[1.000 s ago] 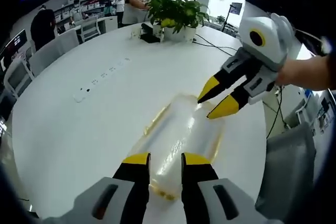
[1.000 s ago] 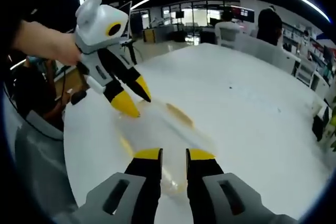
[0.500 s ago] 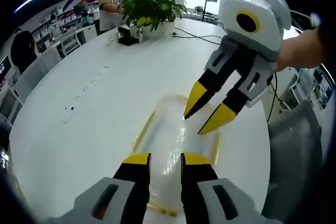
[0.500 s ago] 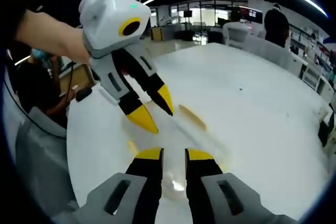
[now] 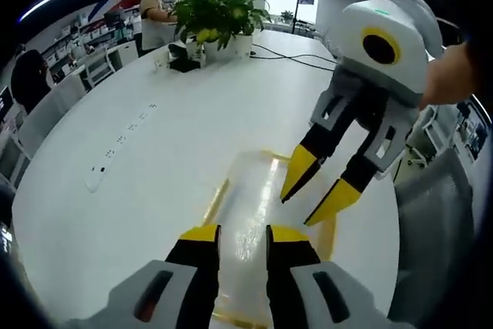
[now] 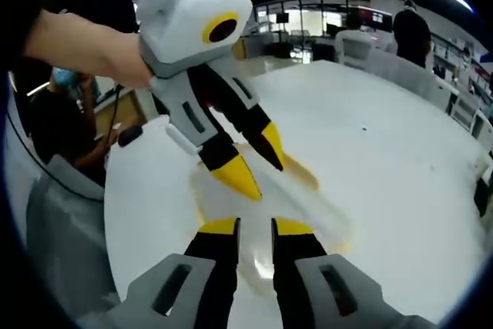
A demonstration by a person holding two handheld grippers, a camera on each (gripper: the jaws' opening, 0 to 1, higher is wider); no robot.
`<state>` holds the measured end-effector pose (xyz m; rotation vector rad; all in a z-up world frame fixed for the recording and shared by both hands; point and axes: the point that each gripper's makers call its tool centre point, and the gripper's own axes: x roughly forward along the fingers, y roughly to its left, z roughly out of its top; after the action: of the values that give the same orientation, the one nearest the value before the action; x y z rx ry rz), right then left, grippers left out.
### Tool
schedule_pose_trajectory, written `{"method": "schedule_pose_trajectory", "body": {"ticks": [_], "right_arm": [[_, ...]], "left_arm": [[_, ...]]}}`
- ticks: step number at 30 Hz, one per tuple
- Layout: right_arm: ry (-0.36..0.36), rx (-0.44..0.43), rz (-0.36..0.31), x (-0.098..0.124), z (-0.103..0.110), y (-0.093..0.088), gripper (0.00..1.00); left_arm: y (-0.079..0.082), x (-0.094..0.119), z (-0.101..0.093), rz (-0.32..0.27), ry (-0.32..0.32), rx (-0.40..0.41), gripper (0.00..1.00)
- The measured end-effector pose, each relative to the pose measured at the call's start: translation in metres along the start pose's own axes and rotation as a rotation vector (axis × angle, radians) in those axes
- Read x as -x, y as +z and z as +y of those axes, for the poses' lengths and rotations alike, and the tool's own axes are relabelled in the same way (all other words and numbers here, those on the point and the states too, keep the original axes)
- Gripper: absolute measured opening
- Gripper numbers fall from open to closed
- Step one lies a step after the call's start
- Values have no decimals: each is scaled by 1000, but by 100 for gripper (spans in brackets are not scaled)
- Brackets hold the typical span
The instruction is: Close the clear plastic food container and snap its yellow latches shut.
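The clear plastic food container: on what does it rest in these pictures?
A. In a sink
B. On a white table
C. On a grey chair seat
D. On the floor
B. In the left gripper view the clear plastic food container with its yellow latches lies flat on the white table, below the open right hand-held gripper.
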<state>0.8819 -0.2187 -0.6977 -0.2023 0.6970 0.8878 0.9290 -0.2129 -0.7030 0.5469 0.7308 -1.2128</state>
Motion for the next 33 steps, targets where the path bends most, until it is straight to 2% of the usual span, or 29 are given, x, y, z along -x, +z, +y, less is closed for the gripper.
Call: {"method": "schedule_pose_trajectory", "body": {"ticks": [13,28,33], "right_arm": [[57,65,6,1,19,-8,16],[77,83,6,5,24,-15,19],[78,171,4,5,31,-18,23]], "left_arm": [[9,-3,-1,-9,0,-6,17],[10,-4,7,1,14,-5,18],[10,-5,9,6,12,-2,19]]}}
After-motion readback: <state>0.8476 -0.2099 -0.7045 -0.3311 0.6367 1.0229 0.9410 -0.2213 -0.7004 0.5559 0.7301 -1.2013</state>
